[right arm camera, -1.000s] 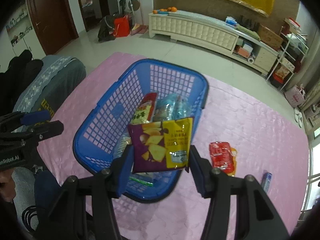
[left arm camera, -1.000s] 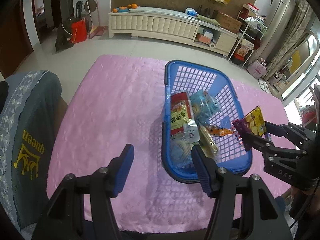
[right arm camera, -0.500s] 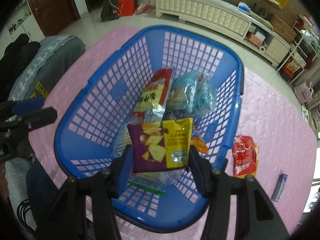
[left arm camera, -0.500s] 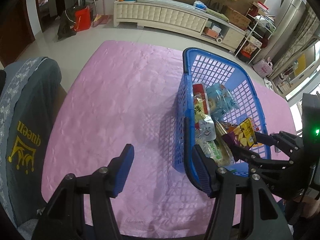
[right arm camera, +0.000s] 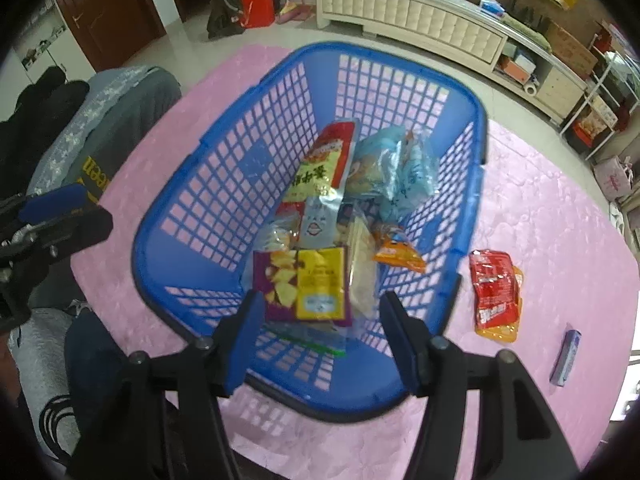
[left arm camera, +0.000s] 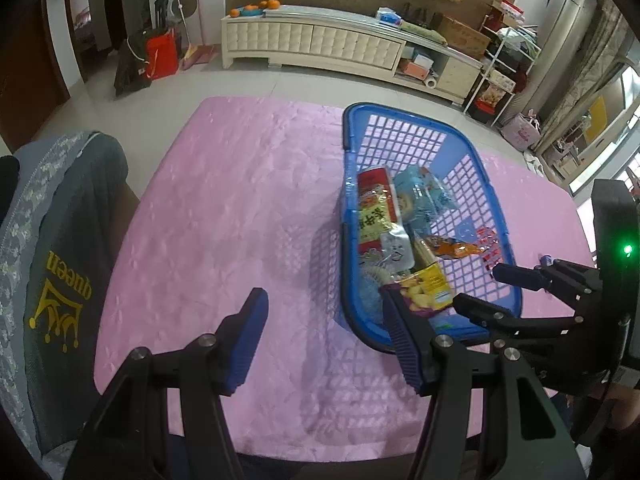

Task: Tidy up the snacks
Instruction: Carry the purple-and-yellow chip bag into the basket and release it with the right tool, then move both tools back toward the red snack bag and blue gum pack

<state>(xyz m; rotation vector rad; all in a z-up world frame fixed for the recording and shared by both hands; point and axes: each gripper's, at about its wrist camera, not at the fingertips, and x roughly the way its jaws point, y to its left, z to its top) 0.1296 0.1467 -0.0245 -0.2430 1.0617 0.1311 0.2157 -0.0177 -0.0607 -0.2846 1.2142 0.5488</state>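
The right tool [right arm camera: 322,334] had just been opening, the purple-yellow chip bag [right arm camera: 306,286] loose between its pads over the blue basket [right arm camera: 192,216] at frame centre; the left tool [left arm camera: 324,340] stood wide, empty, lower left.

Soft daylight enters from windows at right; fisheye edges curve and darken, right view slightly motion-blurred.

1 blue basket [right arm camera: 476,168]; 1 purple-yellow chip pkt [right arm camera: 306,286] inside, 1 red pkt [right arm camera: 494,288], 1 small blue stick pkt [right arm camera: 565,357] outside

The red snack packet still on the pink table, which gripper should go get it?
Probably the right gripper: the red packet lies beside the basket on its side; the left gripper is beyond the basket.
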